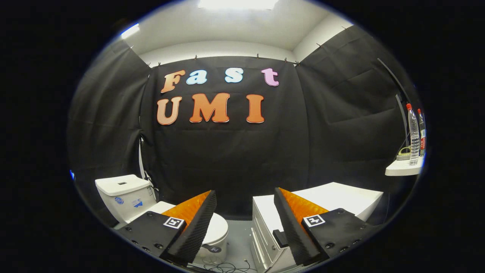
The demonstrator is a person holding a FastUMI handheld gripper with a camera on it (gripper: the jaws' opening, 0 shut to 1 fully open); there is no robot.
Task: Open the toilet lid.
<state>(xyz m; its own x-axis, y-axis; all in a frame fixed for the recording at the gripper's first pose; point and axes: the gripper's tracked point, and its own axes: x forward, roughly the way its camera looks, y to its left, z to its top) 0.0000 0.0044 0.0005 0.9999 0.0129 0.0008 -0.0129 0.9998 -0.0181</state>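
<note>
hand-held gripper (245, 212) wide open, empty, above the closed toilet lid (218, 227).

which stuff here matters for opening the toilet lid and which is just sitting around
For the job:
- toilet lid, down, beyond the left finger
- toilet tank
- gripper, fingers apart, holding nothing

Lying about:
- white cabinet beside the toilet
- two water bottles on a small shelf
- cables on the floor

Glossy ceramic toilet (129, 197), matt cloth wall (235, 159)
</note>
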